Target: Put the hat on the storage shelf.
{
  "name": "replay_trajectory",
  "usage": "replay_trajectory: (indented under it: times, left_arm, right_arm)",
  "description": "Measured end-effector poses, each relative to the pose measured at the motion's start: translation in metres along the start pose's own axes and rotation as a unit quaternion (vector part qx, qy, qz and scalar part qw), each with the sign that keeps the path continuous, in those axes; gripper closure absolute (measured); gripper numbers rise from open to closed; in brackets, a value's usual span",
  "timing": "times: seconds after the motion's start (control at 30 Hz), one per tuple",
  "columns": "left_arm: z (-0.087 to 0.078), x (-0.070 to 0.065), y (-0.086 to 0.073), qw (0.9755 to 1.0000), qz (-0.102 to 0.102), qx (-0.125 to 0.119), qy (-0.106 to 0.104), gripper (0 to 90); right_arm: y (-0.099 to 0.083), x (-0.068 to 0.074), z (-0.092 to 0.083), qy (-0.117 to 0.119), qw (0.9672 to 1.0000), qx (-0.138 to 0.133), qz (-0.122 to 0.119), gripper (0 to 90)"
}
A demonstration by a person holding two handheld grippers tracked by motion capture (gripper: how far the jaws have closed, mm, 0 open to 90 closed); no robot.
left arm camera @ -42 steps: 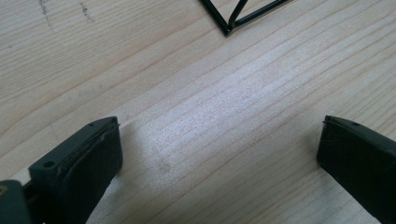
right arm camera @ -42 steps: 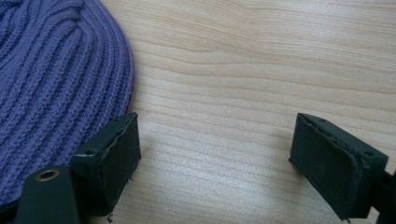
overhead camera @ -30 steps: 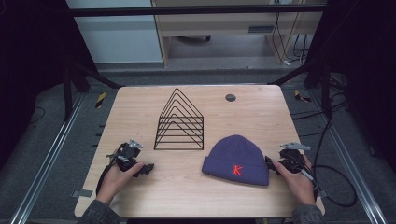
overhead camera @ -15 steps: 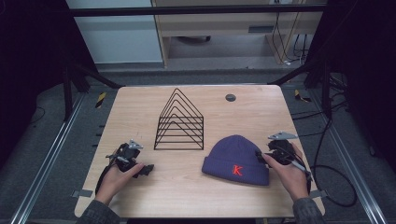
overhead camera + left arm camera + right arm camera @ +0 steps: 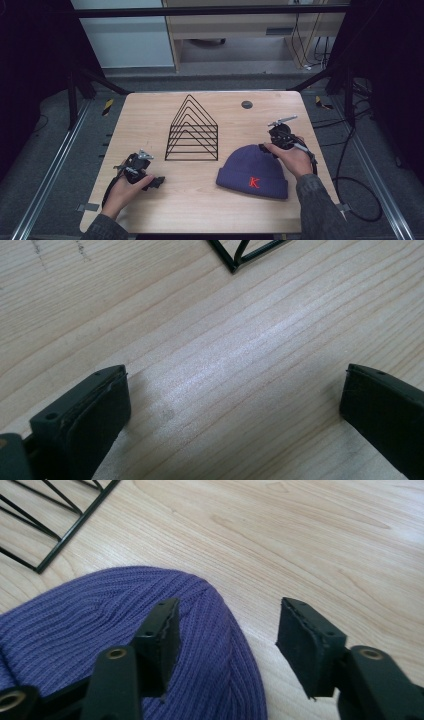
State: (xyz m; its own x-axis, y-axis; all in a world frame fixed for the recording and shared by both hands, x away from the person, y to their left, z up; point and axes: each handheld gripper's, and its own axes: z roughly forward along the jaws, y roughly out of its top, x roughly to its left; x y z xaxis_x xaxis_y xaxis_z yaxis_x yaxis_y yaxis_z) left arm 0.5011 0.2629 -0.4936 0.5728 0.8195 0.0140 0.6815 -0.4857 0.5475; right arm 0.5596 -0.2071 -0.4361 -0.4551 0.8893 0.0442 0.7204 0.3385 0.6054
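Now the right gripper [image 5: 274, 144] hangs over the crown of the purple hat [image 5: 253, 172], which lies flat on the table [image 5: 150, 115] right of the wire rack [image 5: 192, 131]. Its jaws, half spread, have just been closing astride the knit edge, not yet pinching, probably for a lift. The left gripper [image 5: 156, 182] rests wide open on bare wood, kept clear.

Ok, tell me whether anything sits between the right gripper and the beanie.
Nothing visible does. The right gripper hangs open over the purple beanie at its crown edge, one pad above the knit, the other above bare table.
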Motion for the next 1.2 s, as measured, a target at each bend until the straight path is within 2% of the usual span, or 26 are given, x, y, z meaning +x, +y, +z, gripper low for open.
replay_trajectory:
  times: [0.07,0.1,0.3,0.37,0.43,0.53,0.63,0.83,0.97,1.13,1.2]
  left_arm:
    - [0.000,0.000,0.000,1.0000,0.000,0.000,0.000,0.0]
    - [0.000,0.000,0.000,1.0000,0.000,0.000,0.000,0.0]
    - [0.000,0.000,0.000,1.0000,0.000,-0.001,0.000,0.0]
    - [0.000,0.000,0.000,1.0000,0.000,-0.002,0.000,0.0]
    - [0.000,0.000,0.000,1.0000,0.000,-0.002,0.001,0.0]
    - [0.000,0.000,0.000,1.0000,0.000,-0.003,0.001,0.0]
    - [0.000,0.000,0.000,1.0000,0.001,-0.002,-0.001,0.0]
    - [0.001,-0.001,0.000,1.0000,0.003,-0.003,-0.001,0.0]
    - [0.001,-0.001,0.000,1.0000,0.003,-0.002,-0.001,0.0]
    - [0.000,0.000,0.000,1.0000,0.004,-0.004,-0.002,0.0]
    - [0.000,0.000,0.000,1.0000,0.005,-0.005,-0.004,0.0]
  right_arm:
    - [0.002,0.000,0.002,0.002,1.0000,0.004,-0.003,44.0]
    - [0.003,-0.002,0.006,0.014,0.9999,0.006,0.002,46.4]
    - [0.001,-0.003,0.017,0.020,0.9995,0.022,0.007,47.3]
    - [0.002,-0.001,0.026,0.023,0.9991,0.034,0.007,48.6]
    - [0.002,0.000,0.029,0.024,0.9991,0.035,0.009,49.3]
    - [0.001,0.005,0.040,0.019,0.9982,0.056,0.003,52.0]
    - [0.001,0.007,0.045,0.025,0.9979,0.060,0.004,57.2]
    - [-0.003,0.006,0.043,0.042,0.9974,0.058,-0.001,77.5]
    - [-0.005,0.008,0.040,0.050,0.9974,0.052,-0.008,79.8]
    - [-0.006,0.011,0.014,0.056,0.9982,0.009,-0.018,80.6]
    - [-0.006,0.012,0.007,0.057,0.9982,0.001,-0.021,80.7]
